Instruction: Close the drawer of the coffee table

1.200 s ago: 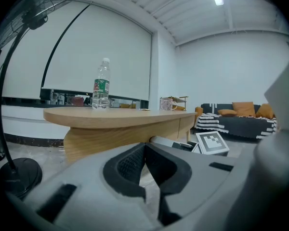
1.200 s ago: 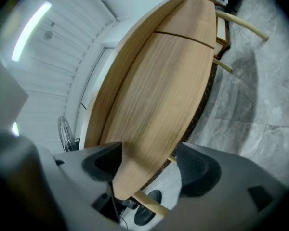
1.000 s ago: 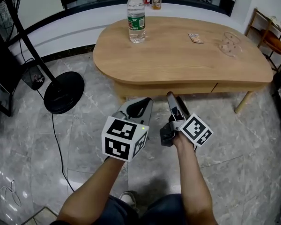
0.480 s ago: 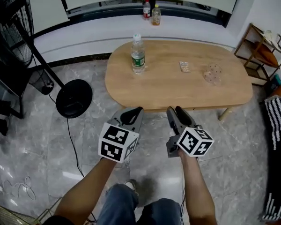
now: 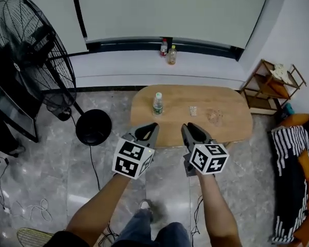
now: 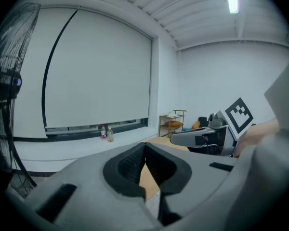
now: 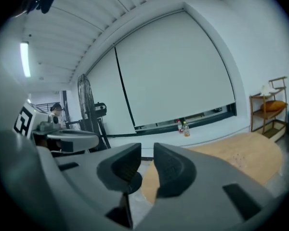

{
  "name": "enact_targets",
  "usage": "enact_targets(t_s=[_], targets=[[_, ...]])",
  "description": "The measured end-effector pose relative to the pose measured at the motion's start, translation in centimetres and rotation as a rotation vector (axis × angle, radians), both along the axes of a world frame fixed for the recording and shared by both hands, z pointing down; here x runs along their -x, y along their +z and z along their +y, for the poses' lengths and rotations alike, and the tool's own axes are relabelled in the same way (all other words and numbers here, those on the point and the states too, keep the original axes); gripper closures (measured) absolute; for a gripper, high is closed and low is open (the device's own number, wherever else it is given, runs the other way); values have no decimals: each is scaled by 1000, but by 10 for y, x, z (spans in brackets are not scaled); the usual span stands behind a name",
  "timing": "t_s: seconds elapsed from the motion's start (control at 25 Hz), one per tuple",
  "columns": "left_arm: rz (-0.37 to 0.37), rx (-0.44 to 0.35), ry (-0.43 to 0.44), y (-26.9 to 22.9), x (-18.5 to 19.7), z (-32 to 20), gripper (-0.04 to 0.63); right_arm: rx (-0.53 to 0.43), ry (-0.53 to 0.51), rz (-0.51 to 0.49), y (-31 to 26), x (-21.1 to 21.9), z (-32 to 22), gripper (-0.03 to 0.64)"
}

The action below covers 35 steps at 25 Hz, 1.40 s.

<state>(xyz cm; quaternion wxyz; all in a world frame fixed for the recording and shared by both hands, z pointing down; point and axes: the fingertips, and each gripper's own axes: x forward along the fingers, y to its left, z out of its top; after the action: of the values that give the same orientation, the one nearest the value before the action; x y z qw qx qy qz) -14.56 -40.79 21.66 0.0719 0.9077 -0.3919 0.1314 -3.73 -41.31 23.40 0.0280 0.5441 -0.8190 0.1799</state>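
Note:
The oval wooden coffee table (image 5: 227,118) stands far below and ahead of me, and its front edge is hidden behind the grippers, so no drawer front shows. Both grippers hang high in the air, side by side and well clear of the table. My left gripper (image 5: 150,129) is shut, its tips meeting with nothing between them (image 6: 145,148). My right gripper (image 5: 188,129) has just been closing its jaws; a narrow gap remains and nothing is in it (image 7: 147,153). The tabletop (image 7: 245,155) shows beyond the right jaws.
A water bottle (image 5: 157,104), a small packet (image 5: 193,110) and a clear item (image 5: 214,116) sit on the table. A standing fan (image 5: 28,50) with a round base (image 5: 93,127) is at left. A wooden shelf (image 5: 270,84) and striped fabric (image 5: 291,156) are at right. Two bottles (image 5: 168,51) stand on the sill.
Both grippers have risen a long way, and the head view has pulled back, so the table looks small and far. The right gripper has rolled and its jaws have narrowed.

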Motion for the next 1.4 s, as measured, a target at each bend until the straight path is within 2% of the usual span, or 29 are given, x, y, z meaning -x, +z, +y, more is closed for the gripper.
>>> enact_targets(t_s=[0.24,0.4,0.52,0.68,0.84,1.16,1.4], targets=[[42,-50,-18,-103,39,7,594,-60,-24,104,-116,35,12,576],[15,-60,-40,-128,70,17,594,-84,-23,130,-158,52,25,612],[10,-87,-59,-143,80,25,594,-100,-31,140,-175,56,38,612],[-12,-117,-44,-152,90,24,594,-119,-20,178,-183,66,44,612],[-31,-107,-28,-147,97,27,594,-123,0,159,-184,66,44,612],[-36,-117,-62,-154,113,21,594,-147,11,158,-191,68,37,612],[-55,-139,-58,-159,117,22,594,-158,18,162,-196,69,36,612]])
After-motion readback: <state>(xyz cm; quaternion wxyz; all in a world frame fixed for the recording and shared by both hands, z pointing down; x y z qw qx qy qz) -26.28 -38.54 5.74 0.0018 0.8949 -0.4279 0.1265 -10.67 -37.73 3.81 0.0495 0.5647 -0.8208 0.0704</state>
